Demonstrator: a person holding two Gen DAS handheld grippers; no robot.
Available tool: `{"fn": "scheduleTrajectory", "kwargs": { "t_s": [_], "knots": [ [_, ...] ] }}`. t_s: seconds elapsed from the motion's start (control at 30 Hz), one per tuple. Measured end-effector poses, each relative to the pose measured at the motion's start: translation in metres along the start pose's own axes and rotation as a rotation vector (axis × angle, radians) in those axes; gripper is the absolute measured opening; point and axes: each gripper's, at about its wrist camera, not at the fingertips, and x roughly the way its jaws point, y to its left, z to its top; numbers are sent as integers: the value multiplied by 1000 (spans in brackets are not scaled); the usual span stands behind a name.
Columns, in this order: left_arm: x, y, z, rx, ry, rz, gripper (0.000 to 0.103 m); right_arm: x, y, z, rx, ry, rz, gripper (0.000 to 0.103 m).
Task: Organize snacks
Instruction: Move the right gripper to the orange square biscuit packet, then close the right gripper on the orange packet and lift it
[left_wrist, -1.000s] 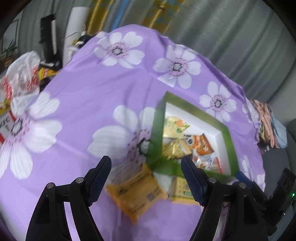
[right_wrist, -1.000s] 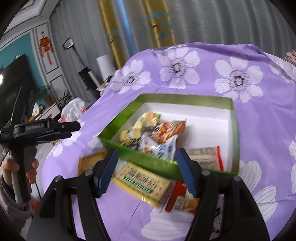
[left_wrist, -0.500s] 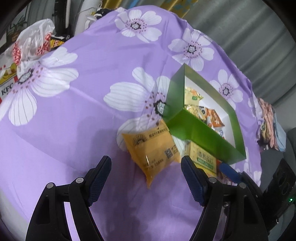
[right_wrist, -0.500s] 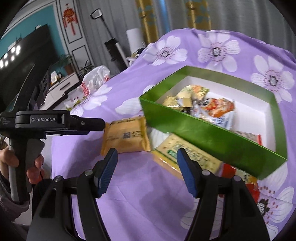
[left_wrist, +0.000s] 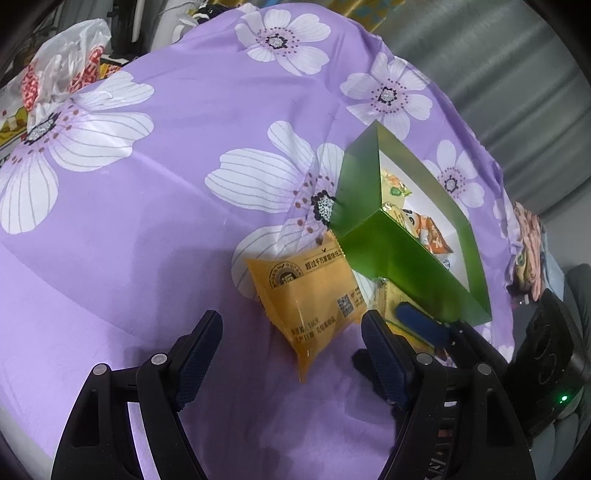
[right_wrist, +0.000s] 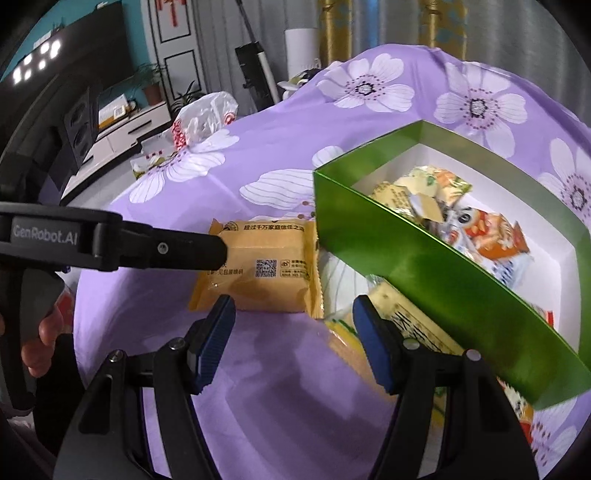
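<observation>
Purple flowered cloth covers the table, where the orange snack packet (left_wrist: 312, 295) lies flat beside the green box (left_wrist: 402, 258), straight ahead of the empty, spread left gripper (left_wrist: 291, 354), right gripper (right_wrist: 293, 343) likewise unclenched nearby.

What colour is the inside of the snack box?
White inside, with glossy green outer walls; the box shows best in the right wrist view.
</observation>
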Motion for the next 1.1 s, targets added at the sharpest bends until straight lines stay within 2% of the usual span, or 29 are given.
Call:
{"fn": "scheduleTrajectory", "kwargs": {
  "t_s": [0.33, 0.4, 0.47, 0.53, 0.63, 0.7, 0.73, 0.8, 1.1],
  "knots": [
    [11, -3, 7, 24, -18, 8, 77, 27, 1, 13, -64, 46, 54, 66],
    [12, -3, 7, 26, -22, 3, 73, 31, 1, 14, -69, 56, 76, 65],
    [14, -5, 8, 42, -20, 12, 62, 34, 2, 14, -64, 63, 95, 65],
    [17, -5, 8, 44, -13, 14, 59, 37, 3, 15, -65, 67, 112, 64],
    [18, -3, 10, 41, -11, 12, 51, 41, 4, 14, -65, 81, 130, 54],
    [19, -1, 10, 42, -6, 8, 50, 41, 6, 15, -65, 77, 128, 47],
    [18, 0, 10, 41, -9, 10, 45, 41, 6, 16, -66, 77, 126, 44],
    [18, 1, 10, 42, -19, 15, 44, 42, 7, 16, -70, 78, 119, 31],
    [16, -4, 11, 103, -25, 23, 39, 41, 8, 18, -95, 97, 67, 12]
  ]
}}
